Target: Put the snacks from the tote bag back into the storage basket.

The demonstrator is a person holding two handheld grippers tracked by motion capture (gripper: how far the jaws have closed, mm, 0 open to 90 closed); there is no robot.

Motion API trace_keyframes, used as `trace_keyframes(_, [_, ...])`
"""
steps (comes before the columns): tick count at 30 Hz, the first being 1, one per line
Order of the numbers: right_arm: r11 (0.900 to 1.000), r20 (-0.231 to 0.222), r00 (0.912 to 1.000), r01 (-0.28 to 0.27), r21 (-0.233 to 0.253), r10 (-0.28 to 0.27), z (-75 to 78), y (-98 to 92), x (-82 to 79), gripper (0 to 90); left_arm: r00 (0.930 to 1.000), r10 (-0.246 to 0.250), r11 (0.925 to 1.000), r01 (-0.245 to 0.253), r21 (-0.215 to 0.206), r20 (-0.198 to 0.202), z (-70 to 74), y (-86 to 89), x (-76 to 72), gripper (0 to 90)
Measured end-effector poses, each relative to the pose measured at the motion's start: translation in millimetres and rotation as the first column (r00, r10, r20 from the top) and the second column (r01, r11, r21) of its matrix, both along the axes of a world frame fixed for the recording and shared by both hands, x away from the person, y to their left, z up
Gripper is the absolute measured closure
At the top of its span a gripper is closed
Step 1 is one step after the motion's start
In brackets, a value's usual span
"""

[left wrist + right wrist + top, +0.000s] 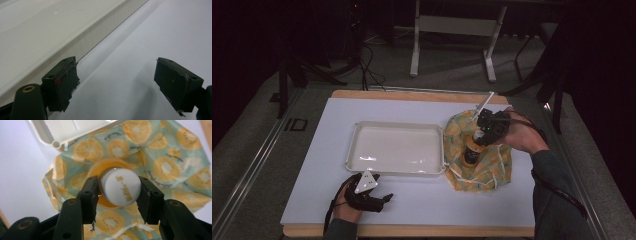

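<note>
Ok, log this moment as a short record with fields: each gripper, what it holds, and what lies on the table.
left gripper: jaws open, holding nothing, low over the white table beside the tray's near edge
right gripper: jaws shut on the bottle's white cap
bottle: upright, standing on the cloth
cloth: fruit-print, crumpled, right of the tray, touching it
tray: white, nothing in it

Left tool (116, 86), jaws wide apart, beside the white tray (75, 37) on the table (150, 37)
</note>
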State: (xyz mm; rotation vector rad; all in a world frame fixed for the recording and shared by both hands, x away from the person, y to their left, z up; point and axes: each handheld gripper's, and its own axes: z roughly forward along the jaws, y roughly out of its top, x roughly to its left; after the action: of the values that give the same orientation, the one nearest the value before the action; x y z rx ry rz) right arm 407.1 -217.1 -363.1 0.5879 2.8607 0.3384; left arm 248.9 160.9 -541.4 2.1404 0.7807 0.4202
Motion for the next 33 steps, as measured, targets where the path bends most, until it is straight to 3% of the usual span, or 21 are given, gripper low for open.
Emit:
trace_keyframes(6, [1.000, -0.043, 0.9991, 0.008, 0.010, -0.008, 2.2, -1.7, 5.4, 58.1, 1.0000, -0.002, 1.0000, 0.002, -0.001, 0.001, 0.2, 0.2, -0.2, 19.2])
trace_keyframes(7, [1.000, -0.046, 0.9989, 0.003, -0.008, -0.004, 2.8, 0.3, 5.2, 58.4, 1.0000, -0.002, 1.0000, 0.002, 0.001, 0.001, 0.2, 0.2, -0.2, 19.1])
trace_keyframes(33, [0.999, -0.028, 0.9994, -0.023, -0.049, 0.021, 6.5, 5.9, -0.7, 58.8, 1.0000, -0.001, 1.0000, 0.001, 0.000, 0.001, 0.2, 0.1, -0.2, 19.1])
